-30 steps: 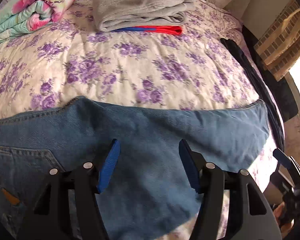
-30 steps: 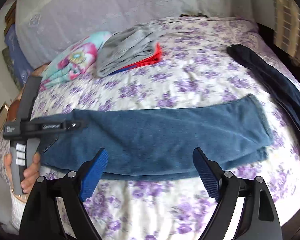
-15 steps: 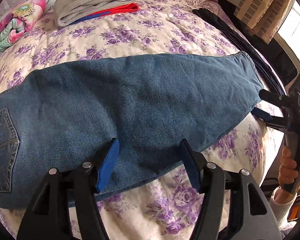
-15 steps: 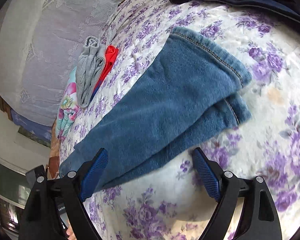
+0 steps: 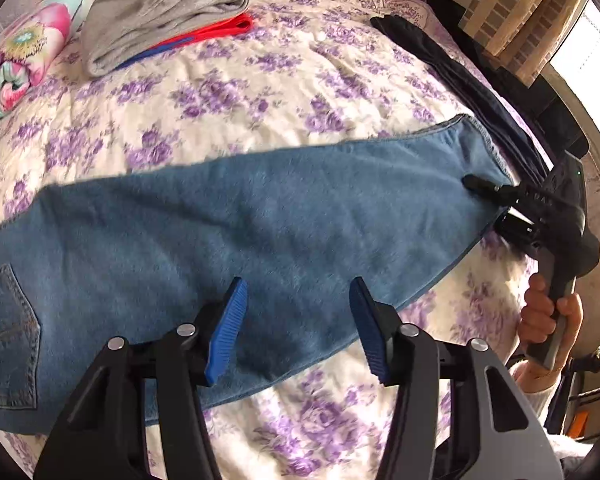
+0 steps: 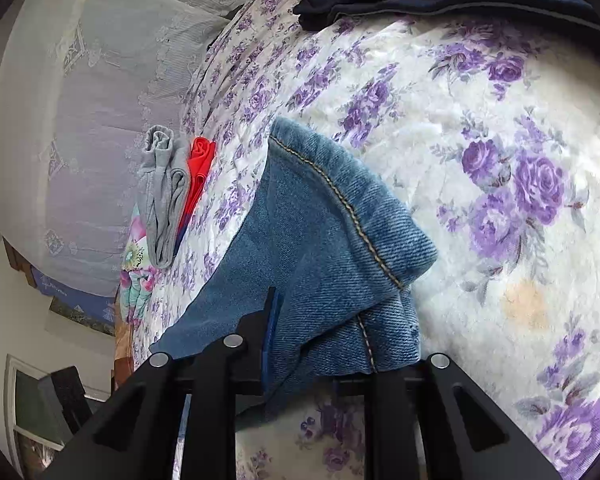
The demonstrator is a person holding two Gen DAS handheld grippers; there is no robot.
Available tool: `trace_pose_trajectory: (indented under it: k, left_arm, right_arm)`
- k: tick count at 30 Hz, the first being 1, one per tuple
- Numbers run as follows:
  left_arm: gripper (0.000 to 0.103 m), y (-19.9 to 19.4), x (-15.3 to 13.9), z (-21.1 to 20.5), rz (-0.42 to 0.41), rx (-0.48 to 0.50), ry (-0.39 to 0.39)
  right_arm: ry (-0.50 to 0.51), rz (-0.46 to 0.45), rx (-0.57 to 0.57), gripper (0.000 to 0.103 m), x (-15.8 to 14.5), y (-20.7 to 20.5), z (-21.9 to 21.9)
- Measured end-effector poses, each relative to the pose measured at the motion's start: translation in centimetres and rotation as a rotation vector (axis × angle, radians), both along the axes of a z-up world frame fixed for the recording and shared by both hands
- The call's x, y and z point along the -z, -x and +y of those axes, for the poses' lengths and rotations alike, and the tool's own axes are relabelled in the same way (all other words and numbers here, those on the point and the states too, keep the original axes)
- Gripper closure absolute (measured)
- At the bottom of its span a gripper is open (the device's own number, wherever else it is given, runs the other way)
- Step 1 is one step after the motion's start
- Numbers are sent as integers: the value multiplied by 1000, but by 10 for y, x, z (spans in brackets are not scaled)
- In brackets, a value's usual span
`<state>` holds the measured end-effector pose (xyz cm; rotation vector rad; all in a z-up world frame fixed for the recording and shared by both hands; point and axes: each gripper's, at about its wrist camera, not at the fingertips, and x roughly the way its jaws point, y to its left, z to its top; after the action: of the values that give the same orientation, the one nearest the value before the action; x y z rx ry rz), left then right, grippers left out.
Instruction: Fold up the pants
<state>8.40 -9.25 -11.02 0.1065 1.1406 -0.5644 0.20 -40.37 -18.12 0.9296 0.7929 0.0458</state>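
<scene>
Blue jeans point(image 5: 260, 232) lie folded lengthwise across the floral bed, waist with back pocket at the left, leg hems at the right. My left gripper point(image 5: 298, 326) is open and empty, hovering over the near edge of the mid-leg. My right gripper point(image 5: 496, 200) is at the hem end, its fingers over and under the cuff. In the right wrist view the denim cuffs point(image 6: 340, 248) lie between the jaws; one blue pad point(image 6: 272, 332) presses the cloth and the other is hidden under it, so the right gripper point(image 6: 324, 364) is shut on the hem.
Folded grey clothing point(image 5: 160, 12) on a red and blue garment point(image 5: 216, 32) lies at the back. A floral pillow point(image 5: 16, 56) is back left. Dark navy trousers point(image 5: 460, 80) lie along the right bed edge. A bedframe post point(image 5: 596, 356) stands near right.
The right gripper has moved in onto the leg hems and shut on them; it was open half a second ago. The left gripper has stayed open above the jeans' near edge.
</scene>
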Motion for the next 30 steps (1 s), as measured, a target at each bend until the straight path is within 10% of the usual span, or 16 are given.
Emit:
trace_pose_trajectory:
  k: [8,16,30]
  left_arm:
    - [81,-20,1,-91,46,28,56]
    - [81,-1,36,-114,-49,-55,-52]
    - [82,4,36,-93,-3,-61,53]
  right_arm:
    - [37,14,-3,83,-4,-1,3]
    - [75,25,-7,82,-5,-3,5]
    - [129,47,15,80,-10,-3,12]
